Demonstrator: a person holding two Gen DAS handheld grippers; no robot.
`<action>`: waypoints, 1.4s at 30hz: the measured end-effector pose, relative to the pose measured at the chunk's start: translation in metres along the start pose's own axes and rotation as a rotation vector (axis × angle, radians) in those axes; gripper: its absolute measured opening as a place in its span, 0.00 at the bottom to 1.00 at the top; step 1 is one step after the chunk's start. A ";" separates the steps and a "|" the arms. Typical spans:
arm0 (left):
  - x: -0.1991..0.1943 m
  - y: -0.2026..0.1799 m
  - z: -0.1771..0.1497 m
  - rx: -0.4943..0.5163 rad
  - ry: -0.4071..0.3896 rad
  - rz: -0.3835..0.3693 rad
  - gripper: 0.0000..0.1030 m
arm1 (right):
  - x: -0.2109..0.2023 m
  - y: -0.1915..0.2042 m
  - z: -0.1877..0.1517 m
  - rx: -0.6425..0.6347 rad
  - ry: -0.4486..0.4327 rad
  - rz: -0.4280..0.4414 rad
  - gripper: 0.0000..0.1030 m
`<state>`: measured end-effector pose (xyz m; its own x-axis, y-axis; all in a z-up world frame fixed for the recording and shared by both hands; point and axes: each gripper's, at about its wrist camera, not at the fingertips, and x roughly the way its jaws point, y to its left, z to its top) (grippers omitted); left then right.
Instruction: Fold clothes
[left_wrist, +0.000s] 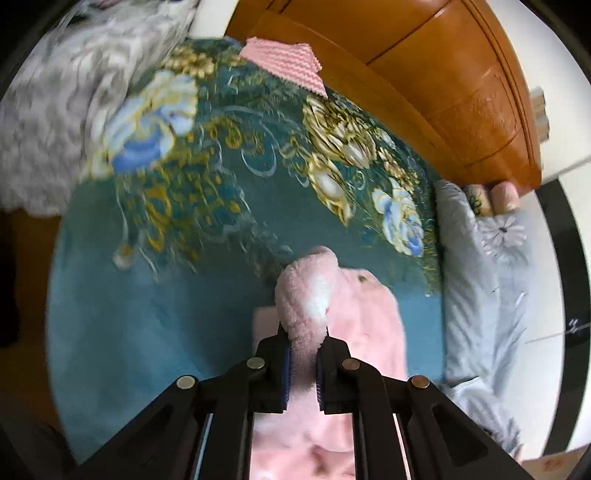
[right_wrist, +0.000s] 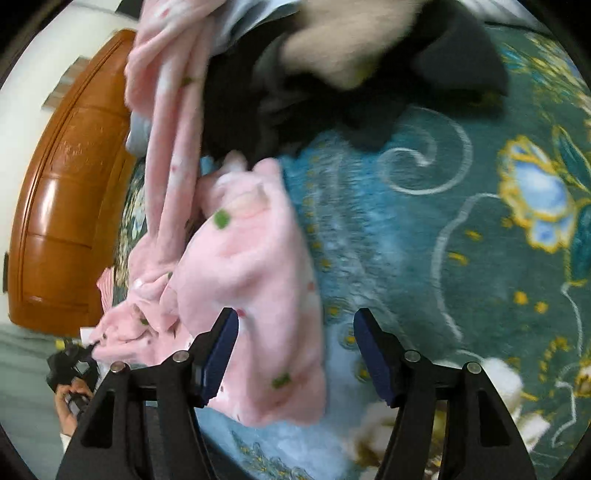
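Note:
A pink fleece garment (left_wrist: 354, 325) with small green spots hangs over the teal flowered blanket (left_wrist: 177, 325). My left gripper (left_wrist: 303, 354) is shut on a bunched fold of it and holds it up. In the right wrist view the garment (right_wrist: 255, 273) droops from the upper left down between the fingers. My right gripper (right_wrist: 295, 354) is open, with the cloth lying against its left finger (right_wrist: 221, 350) and the blanket (right_wrist: 424, 258) beneath.
A folded pink ribbed cloth (left_wrist: 284, 62) lies at the blanket's far edge by the wooden headboard (left_wrist: 443, 74). A grey fluffy throw (left_wrist: 74, 92) is at the left, a pale blue pillow (left_wrist: 480, 277) at the right. Dark and beige clothes (right_wrist: 351, 66) are heaped at the top of the right wrist view.

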<state>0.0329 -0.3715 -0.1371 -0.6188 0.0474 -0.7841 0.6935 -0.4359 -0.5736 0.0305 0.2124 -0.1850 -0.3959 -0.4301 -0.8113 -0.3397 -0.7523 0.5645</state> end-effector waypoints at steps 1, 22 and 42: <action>0.001 -0.002 -0.005 -0.006 0.003 -0.011 0.11 | 0.005 0.003 0.001 0.010 0.002 -0.013 0.64; 0.025 0.024 -0.020 -0.006 0.081 -0.118 0.11 | -0.170 0.180 -0.001 -0.386 -0.520 -0.527 0.04; 0.033 0.030 0.058 0.114 0.101 0.031 0.11 | 0.001 0.169 -0.060 -0.544 0.054 -0.228 0.59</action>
<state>0.0118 -0.4349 -0.1666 -0.5539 0.1200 -0.8239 0.6615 -0.5375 -0.5230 0.0238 0.0546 -0.0998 -0.3150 -0.2414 -0.9179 0.0812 -0.9704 0.2273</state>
